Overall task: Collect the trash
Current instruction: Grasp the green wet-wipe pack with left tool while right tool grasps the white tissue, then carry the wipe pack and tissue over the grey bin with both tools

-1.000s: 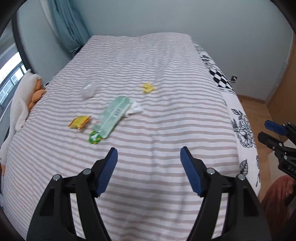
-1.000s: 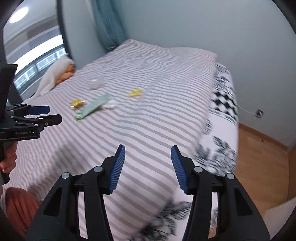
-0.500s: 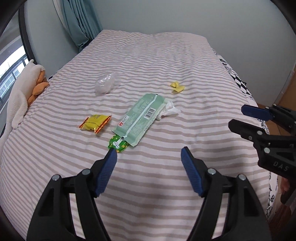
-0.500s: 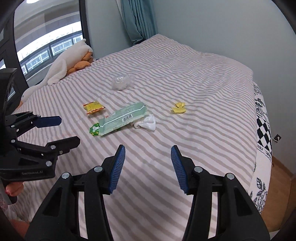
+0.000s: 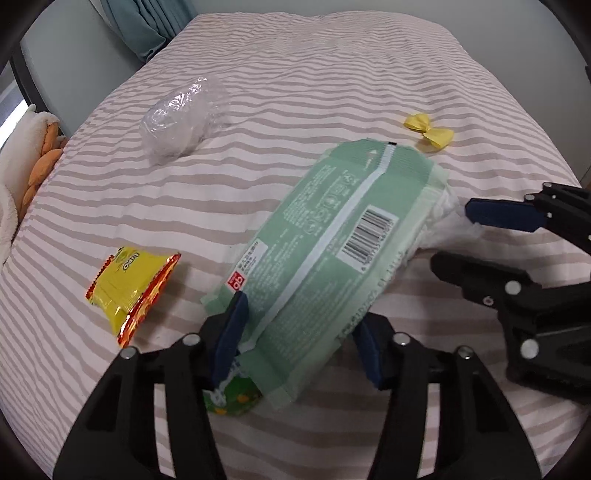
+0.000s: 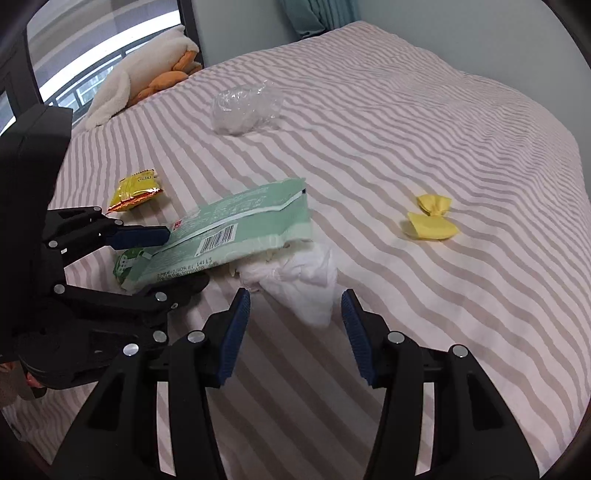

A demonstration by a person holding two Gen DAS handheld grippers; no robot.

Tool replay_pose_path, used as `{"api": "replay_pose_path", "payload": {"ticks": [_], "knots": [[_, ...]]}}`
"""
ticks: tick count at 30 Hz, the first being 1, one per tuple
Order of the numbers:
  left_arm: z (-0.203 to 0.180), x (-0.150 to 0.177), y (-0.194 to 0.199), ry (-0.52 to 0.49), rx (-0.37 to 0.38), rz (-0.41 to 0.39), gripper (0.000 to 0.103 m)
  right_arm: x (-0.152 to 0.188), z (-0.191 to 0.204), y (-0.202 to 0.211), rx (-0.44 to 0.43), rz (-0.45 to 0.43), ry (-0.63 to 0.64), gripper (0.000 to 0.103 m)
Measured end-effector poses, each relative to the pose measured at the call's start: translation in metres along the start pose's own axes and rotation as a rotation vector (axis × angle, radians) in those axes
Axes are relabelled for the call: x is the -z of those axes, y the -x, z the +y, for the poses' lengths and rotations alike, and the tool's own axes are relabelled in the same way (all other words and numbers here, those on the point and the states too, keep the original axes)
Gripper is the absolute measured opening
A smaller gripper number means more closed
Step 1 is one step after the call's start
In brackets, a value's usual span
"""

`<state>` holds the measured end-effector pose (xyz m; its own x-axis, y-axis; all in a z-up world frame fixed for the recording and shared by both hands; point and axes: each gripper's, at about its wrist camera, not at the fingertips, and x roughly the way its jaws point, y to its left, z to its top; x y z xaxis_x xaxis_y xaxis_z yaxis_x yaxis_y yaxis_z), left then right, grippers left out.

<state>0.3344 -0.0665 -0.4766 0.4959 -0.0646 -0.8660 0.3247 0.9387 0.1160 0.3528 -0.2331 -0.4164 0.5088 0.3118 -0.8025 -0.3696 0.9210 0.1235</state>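
Striped pink-and-white bedspread [image 5: 332,74], pale wall and teal curtain [image 6: 317,14] behind, plush toy [image 6: 147,74] by the window. Trash lies scattered mid-bed: green wipes pack [image 5: 332,236], yellow snack packet [image 5: 129,284], clear crumpled plastic [image 5: 181,118], yellow bow-shaped wrapper [image 6: 430,218], white tissue [image 6: 306,284].

Half a second ago both tools hung well back; now the left gripper [image 5: 295,343] straddles the pack's near end, jaws closing — whether the pads press yet, cannot tell. Right gripper [image 6: 291,332] half spread, empty, tissue just ahead.

A small green wrapper [image 5: 232,400] lies mostly hidden under the pack.
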Motion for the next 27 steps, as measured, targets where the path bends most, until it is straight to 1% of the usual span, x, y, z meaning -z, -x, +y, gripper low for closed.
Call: {"api": "replay_pose_path", "payload": {"ticks": [1, 2, 3, 4, 5, 8, 11, 15, 17, 21, 24, 27], "knots": [[0.003, -0.002, 0.0, 0.012, 0.012, 0.003, 0.045, -0.003, 0.0, -0.005, -0.013, 0.007, 0.008, 0.049], [0.004, -0.004, 0.001, 0.012, 0.019, 0.01, 0.037, -0.007, 0.0, -0.01, -0.029, 0.016, 0.014, 0.046], [0.003, -0.007, 0.003, 0.0, 0.006, 0.013, 0.03, -0.011, -0.001, -0.011, -0.053, 0.024, 0.018, 0.026], [0.002, -0.01, 0.005, -0.009, -0.003, 0.021, 0.021, -0.014, -0.002, -0.011, -0.069, 0.033, 0.018, 0.003], [0.002, -0.012, 0.008, -0.006, -0.003, 0.028, 0.012, -0.018, -0.002, -0.011, -0.083, 0.044, 0.018, 0.003], [0.007, -0.025, 0.023, 0.041, 0.015, 0.047, 0.006, -0.028, -0.006, 0.004, -0.108, 0.03, 0.016, 0.002], [0.01, -0.036, 0.042, 0.088, 0.029, 0.079, 0.005, -0.038, -0.02, 0.036, -0.127, 0.01, -0.014, 0.002], [-0.005, -0.052, 0.073, 0.082, 0.033, 0.105, 0.005, -0.043, -0.053, 0.085, -0.111, -0.007, -0.076, 0.002], [-0.02, -0.064, 0.088, 0.073, 0.056, 0.112, 0.004, -0.041, -0.072, 0.109, -0.097, -0.01, -0.114, 0.002], [-0.066, -0.094, 0.112, 0.022, 0.104, 0.105, 0.004, -0.032, -0.114, 0.159, -0.039, -0.018, -0.162, 0.002], [-0.111, -0.121, 0.126, -0.025, 0.163, 0.098, 0.004, -0.022, -0.156, 0.195, 0.022, -0.027, -0.227, 0.002], [-0.159, -0.143, 0.134, -0.093, 0.21, 0.107, 0.004, -0.005, -0.2, 0.232, 0.081, -0.033, -0.308, 0.002]]}}
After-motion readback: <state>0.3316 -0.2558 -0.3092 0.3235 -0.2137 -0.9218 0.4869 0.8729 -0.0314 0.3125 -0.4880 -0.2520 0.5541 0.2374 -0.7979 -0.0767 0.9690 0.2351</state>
